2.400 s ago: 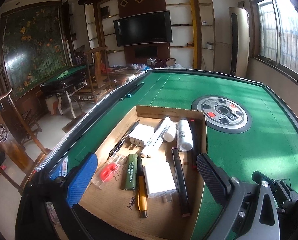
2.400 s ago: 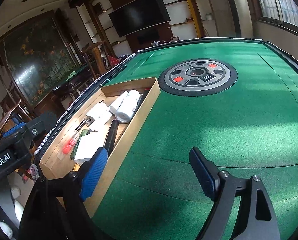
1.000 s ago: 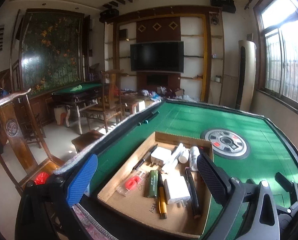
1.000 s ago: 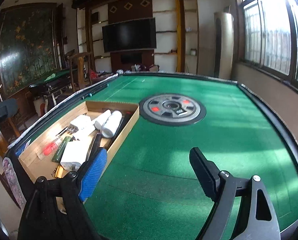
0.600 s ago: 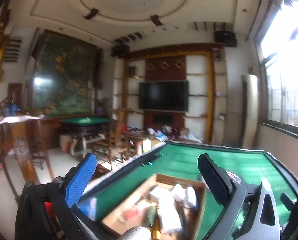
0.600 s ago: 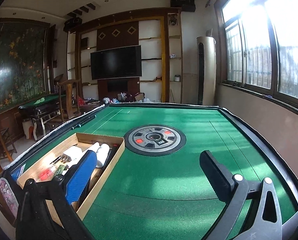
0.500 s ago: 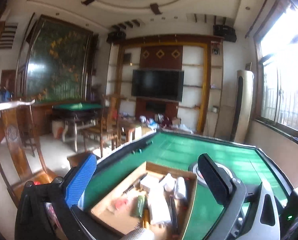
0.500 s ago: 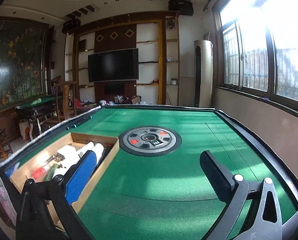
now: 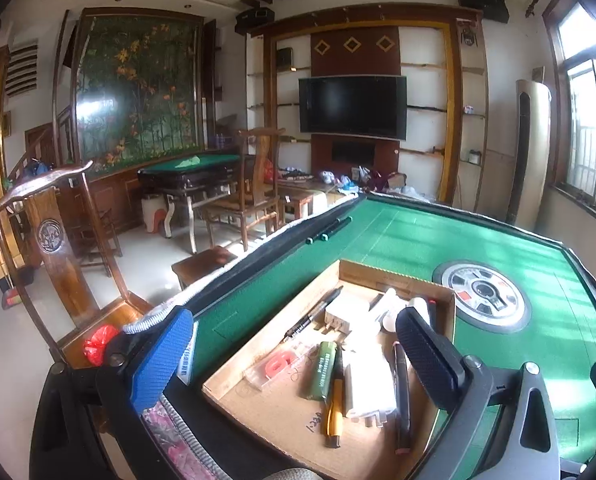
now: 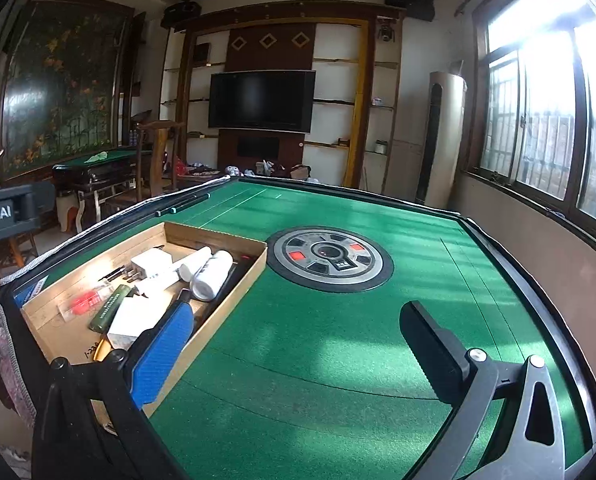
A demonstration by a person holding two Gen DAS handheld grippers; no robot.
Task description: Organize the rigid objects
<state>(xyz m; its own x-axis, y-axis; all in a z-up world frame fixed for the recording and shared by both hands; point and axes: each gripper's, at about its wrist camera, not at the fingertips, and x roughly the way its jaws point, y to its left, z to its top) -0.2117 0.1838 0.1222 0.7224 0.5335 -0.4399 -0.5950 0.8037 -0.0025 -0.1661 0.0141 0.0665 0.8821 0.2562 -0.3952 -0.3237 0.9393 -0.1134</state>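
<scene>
A shallow cardboard box (image 9: 394, 276) (image 10: 214, 234) lies on the green table near its left edge. It holds several items: a white charger (image 9: 344, 312) (image 10: 151, 260), a white bottle (image 10: 212, 274), a green cylinder (image 9: 322, 364) (image 10: 108, 312), a yellow pen (image 9: 335, 412), a black pen (image 9: 312, 314), a red item in clear packaging (image 9: 276, 366) (image 10: 84, 302) and a white block (image 9: 372, 380) (image 10: 132, 318). My left gripper (image 9: 294, 356) is open and empty, held above the box's near end. My right gripper (image 10: 298, 346) is open and empty over the bare felt right of the box.
A round grey control hub (image 9: 482, 295) (image 10: 330, 258) sits in the middle of the green table (image 10: 378, 340). Two dark rods (image 9: 330, 229) lie at the far left edge. Wooden chairs (image 9: 254, 196) and a second table (image 9: 186, 176) stand on the floor to the left.
Both grippers rose and drew back from the box, tilted up toward the room, then dipped again; the left view now looks down on the box. Both stay open.
</scene>
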